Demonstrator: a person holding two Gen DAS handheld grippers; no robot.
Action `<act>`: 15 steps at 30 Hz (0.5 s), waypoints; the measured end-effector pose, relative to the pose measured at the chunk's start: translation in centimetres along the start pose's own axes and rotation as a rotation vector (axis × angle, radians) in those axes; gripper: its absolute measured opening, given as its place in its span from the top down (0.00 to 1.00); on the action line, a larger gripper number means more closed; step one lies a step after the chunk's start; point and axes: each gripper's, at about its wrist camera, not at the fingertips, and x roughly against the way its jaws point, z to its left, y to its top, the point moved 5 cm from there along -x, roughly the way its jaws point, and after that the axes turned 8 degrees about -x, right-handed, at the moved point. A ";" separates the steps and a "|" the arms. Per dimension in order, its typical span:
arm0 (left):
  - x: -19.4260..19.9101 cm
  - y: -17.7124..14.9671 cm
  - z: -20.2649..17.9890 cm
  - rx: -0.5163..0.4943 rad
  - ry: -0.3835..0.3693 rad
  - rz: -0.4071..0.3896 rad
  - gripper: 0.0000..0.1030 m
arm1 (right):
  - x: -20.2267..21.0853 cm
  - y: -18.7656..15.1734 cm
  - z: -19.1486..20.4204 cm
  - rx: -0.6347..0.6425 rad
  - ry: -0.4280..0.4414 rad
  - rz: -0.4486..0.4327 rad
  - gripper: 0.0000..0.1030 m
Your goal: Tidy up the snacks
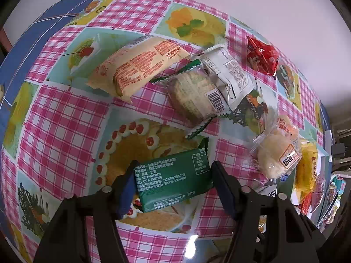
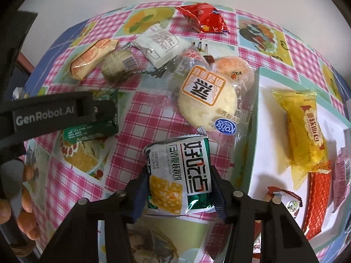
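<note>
My left gripper (image 1: 173, 175) is shut on a green snack packet (image 1: 173, 180) just above the chequered tablecloth. It also shows from the side in the right wrist view (image 2: 92, 118). My right gripper (image 2: 178, 182) is shut on a white and green snack packet (image 2: 182, 175) beside a white tray (image 2: 261, 118). The tray holds a yellow packet (image 2: 305, 129), a red packet (image 2: 316, 199) and a pink one (image 2: 343, 175). Loose on the cloth lie a round bun in clear wrap (image 2: 206, 103), a cream packet (image 1: 140, 65), a barcoded pastry (image 1: 195, 94), a white packet (image 1: 232, 72) and a red packet (image 1: 262, 54).
The table carries a pink chequered cloth with food pictures (image 1: 65, 131). A white wall stands behind the far edge. A person's hand (image 2: 24, 208) holds the left gripper at the lower left of the right wrist view. The tray's rim shows at the right of the left wrist view (image 1: 324, 153).
</note>
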 end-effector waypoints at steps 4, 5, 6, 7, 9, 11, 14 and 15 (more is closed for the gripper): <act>0.2 0.0 0.0 0.011 -0.007 -0.001 0.38 | 1.3 0.6 -0.4 -0.024 0.027 -0.028 0.48; 0.2 0.0 0.0 0.013 -0.012 -0.001 0.39 | 1.5 0.7 -0.4 -0.026 0.031 -0.033 0.48; 0.3 0.1 0.0 0.014 -0.012 -0.002 0.39 | 1.9 0.8 -0.4 -0.027 0.032 -0.039 0.48; 0.4 0.1 0.0 0.014 -0.011 -0.002 0.41 | 2.2 0.9 -0.4 -0.030 0.033 -0.045 0.48; 0.7 0.0 0.1 0.014 -0.010 -0.003 0.42 | 2.7 1.1 -0.5 -0.038 0.039 -0.053 0.48; 1.1 0.0 0.0 0.012 -0.007 -0.006 0.42 | 3.2 1.3 -0.7 -0.045 0.048 -0.062 0.48; 1.5 0.0 -0.3 0.009 -0.006 -0.006 0.42 | 3.6 2.2 -0.1 -0.051 0.052 -0.068 0.48; 1.7 -0.1 -0.5 0.010 -0.010 -0.007 0.42 | 3.8 2.4 -0.4 -0.057 0.056 -0.069 0.48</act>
